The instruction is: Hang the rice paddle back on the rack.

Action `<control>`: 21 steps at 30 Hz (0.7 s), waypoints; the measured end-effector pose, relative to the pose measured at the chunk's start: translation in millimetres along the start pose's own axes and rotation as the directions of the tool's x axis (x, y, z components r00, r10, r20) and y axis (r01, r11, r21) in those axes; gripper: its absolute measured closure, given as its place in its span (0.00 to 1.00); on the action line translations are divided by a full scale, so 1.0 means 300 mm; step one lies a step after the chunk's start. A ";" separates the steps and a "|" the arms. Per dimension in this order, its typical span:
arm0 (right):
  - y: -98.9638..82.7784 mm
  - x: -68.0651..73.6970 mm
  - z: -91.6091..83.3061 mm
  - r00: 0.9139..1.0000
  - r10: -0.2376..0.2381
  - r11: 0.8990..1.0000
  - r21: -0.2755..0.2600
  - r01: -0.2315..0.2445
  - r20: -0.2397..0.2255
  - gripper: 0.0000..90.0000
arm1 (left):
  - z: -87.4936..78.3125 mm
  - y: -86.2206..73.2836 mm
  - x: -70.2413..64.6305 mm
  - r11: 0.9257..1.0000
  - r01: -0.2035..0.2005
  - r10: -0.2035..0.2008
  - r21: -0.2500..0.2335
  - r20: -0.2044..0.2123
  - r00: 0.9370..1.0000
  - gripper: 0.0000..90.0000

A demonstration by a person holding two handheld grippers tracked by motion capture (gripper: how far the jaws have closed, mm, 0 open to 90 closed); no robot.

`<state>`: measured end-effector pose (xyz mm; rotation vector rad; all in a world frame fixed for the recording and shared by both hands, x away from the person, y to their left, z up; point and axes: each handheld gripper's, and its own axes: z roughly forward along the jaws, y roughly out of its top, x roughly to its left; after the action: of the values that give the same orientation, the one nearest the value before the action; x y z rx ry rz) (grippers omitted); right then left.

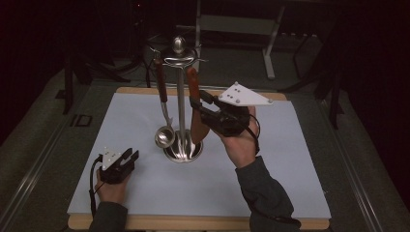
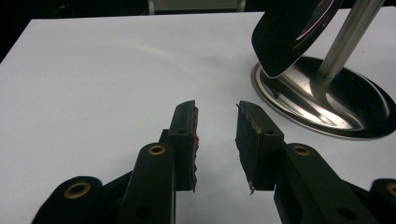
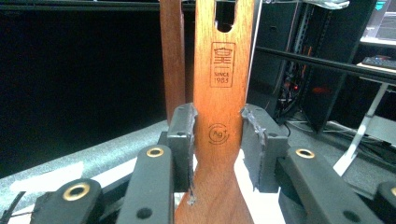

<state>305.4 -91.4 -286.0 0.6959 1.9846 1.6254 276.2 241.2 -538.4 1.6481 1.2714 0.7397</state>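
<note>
Left gripper (image 1: 126, 159), resting low on the white table (image 1: 145, 193), jaws parted with nothing between them. Centre: steel stand (image 1: 181, 96) with hanging ladle (image 1: 164, 135), its bowl cut off in the left gripper view. Right gripper (image 1: 197, 102) clamps the wooden handle (image 3: 219, 116) hanging on the stand, pads against both edges; the utensil's lower end is hidden.

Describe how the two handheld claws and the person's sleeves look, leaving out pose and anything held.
The left claw and the right claw are black two-jaw tools with brass-coloured rivets at the linkage joints and ridged dark pads. Each carries a pale grey three-cornered plate with small dots on top, and a black cable trails from each. Both forearms wear dark grey-green sleeves.
</note>
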 end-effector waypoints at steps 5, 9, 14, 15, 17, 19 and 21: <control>0.007 0.007 0.002 1.000 -0.004 1.000 -0.002 0.004 -0.005 0.74 | 0.000 0.000 0.000 1.000 0.001 -0.001 -0.001 -0.001 1.000 0.76; 0.013 0.013 0.009 1.000 -0.009 1.000 -0.003 0.009 -0.009 0.74 | 0.000 0.000 0.000 1.000 0.000 0.000 0.000 0.000 1.000 0.76; 0.020 0.019 0.024 1.000 -0.013 1.000 0.003 0.013 -0.005 0.74 | 0.000 0.000 0.000 1.000 0.001 -0.001 0.001 0.000 1.000 0.76; 0.021 0.021 0.027 1.000 -0.011 1.000 0.004 0.011 -0.004 0.74 | 0.000 0.000 0.000 1.000 0.001 -0.001 0.001 0.000 1.000 0.76; 0.024 0.025 0.032 1.000 -0.018 1.000 0.005 0.018 0.002 0.74 | 0.000 0.000 0.000 1.000 0.002 -0.002 0.001 0.000 1.000 0.76; 0.026 0.026 0.037 1.000 -0.016 1.000 0.007 0.016 0.005 0.74 | 0.000 0.000 0.001 1.000 0.002 -0.002 0.001 0.000 1.000 0.76; 0.029 0.026 0.042 1.000 -0.012 1.000 0.010 0.012 0.012 0.74 | 0.000 0.000 0.000 1.000 0.001 -0.001 0.001 0.000 1.000 0.76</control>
<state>308.5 -75.5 -280.1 0.6951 1.9864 1.6017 276.3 241.3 -538.4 1.6478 1.2724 0.7385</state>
